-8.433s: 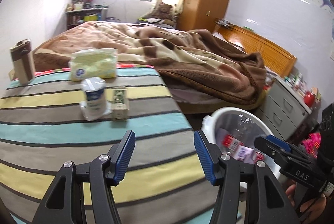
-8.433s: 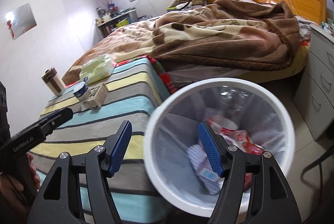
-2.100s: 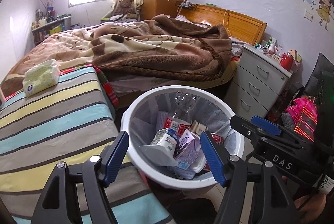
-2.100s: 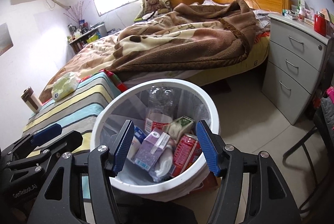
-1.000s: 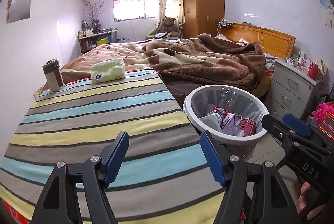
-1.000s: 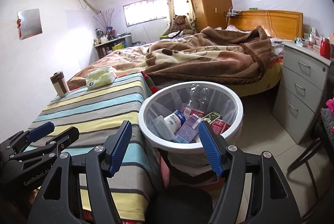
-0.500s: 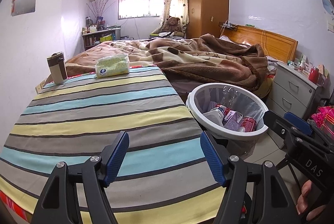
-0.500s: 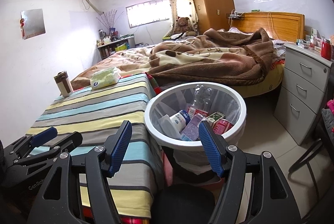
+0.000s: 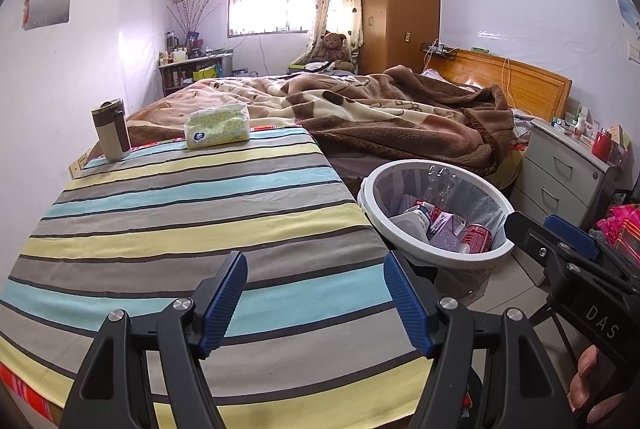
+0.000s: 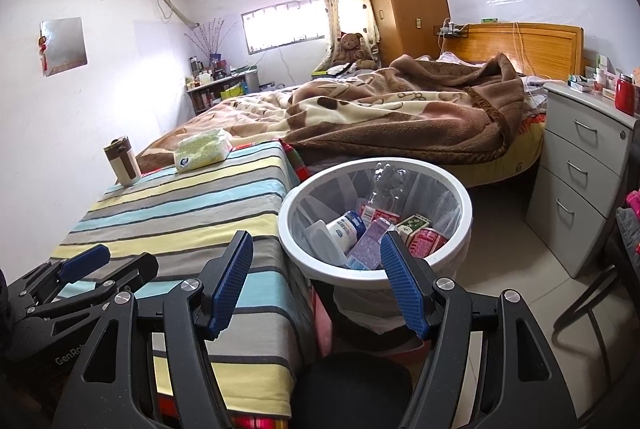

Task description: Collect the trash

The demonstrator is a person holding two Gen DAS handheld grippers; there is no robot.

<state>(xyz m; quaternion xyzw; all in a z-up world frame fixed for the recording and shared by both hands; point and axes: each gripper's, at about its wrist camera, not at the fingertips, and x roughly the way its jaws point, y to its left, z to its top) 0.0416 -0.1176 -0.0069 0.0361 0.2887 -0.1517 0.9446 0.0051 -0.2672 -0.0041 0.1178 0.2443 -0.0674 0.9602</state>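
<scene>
Round white plastic trash bin [image 10: 374, 275] with clear liner, standing on the floor just beside the striped-cloth desk [image 9: 180, 229]. Inside the bin: cartons, a red can [image 9: 476, 238], a clear plastic bottle [image 10: 386, 189]. Left gripper [image 9: 314, 303] over the desk, jaws apart, empty. Right gripper [image 10: 316, 285] near the bin, jaws apart, empty.

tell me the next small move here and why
Probably none beyond lowering both grippers: left gripper and right gripper are open and empty, the trash sits in the bin, and only a tissue pack and tumbler stand on the striped table.
</scene>
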